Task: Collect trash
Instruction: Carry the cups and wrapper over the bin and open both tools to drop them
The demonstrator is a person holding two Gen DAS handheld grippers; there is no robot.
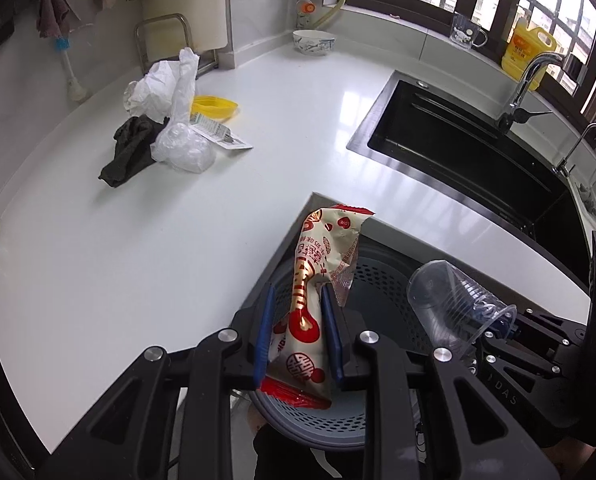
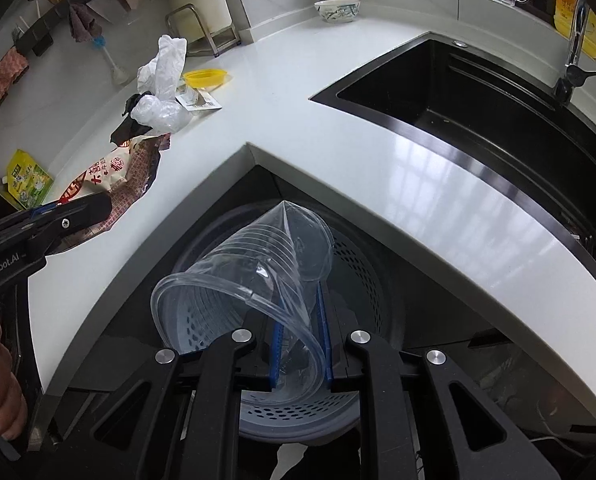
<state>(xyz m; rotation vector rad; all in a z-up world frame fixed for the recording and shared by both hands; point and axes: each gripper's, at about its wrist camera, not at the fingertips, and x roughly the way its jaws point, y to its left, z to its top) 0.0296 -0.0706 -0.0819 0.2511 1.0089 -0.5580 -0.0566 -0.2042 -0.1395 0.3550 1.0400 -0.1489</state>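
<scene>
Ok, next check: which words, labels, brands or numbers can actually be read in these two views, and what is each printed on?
"GenRobot.AI": on the left gripper's black body, right wrist view.
"DAS": on the right gripper's black body, left wrist view; possibly part of a longer word.
Snack wrapper: red Chinese print, too distorted to read.
Green packet, yellow bottle, paper label: too small or blurred.

Glossy wrapper (image 1: 322,280), clear plastic cup (image 2: 258,280)

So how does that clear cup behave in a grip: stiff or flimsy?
Likely flimsy: the cup looks thin, and its rim bends where the right gripper pinches the wall. Probably very light, hanging sideways from that pinch. Its smooth plastic might slip.
</scene>
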